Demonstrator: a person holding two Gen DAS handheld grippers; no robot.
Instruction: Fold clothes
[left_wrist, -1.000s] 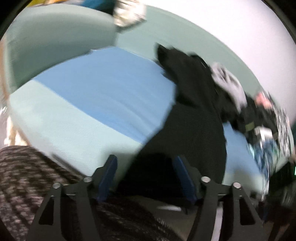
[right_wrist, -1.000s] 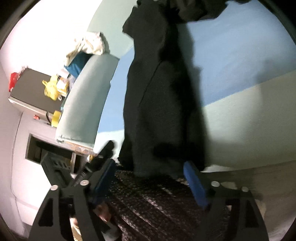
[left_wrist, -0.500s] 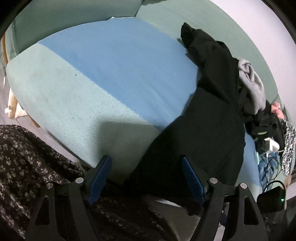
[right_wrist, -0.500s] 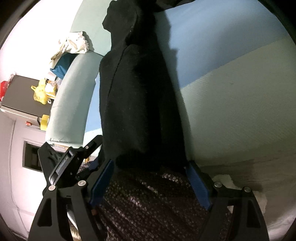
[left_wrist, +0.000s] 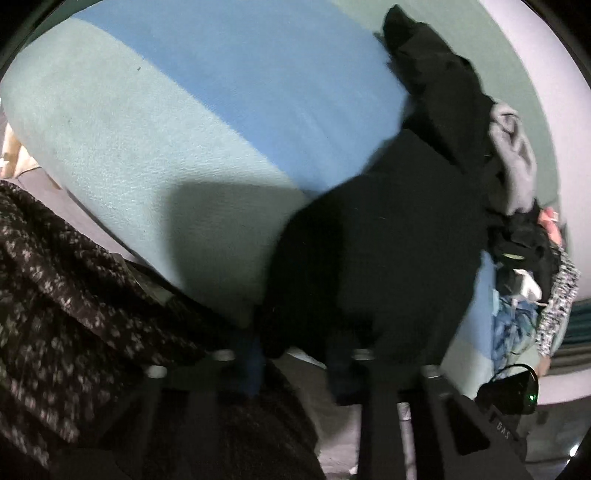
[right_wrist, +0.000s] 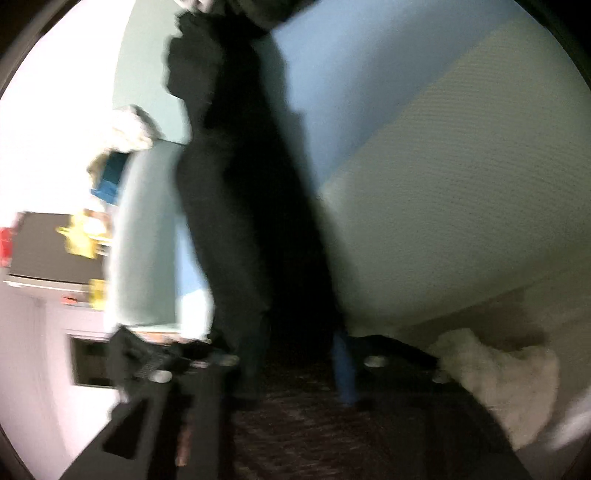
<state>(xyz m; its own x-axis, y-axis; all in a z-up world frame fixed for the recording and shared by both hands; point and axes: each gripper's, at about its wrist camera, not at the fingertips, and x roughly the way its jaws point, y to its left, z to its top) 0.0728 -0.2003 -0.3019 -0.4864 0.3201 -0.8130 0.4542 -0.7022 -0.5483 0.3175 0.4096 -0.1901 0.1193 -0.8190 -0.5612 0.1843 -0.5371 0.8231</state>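
Clothes pile (left_wrist: 517, 229) beside black garment (left_wrist: 388, 240)

Two wrist cameras, close over the sofa edge

Each looks steeply down along its own jaws. Both share the black garment (left_wrist: 388, 229) on the blue-and-green sofa cushion (left_wrist: 155, 122), running toward 1 o'clock in the left view and 11 o'clock in the right.

Blurred black garment (right_wrist: 236, 206) on blue cushion (right_wrist: 354, 85), right hand-held gripper (right_wrist: 291, 369) closing (hem between)
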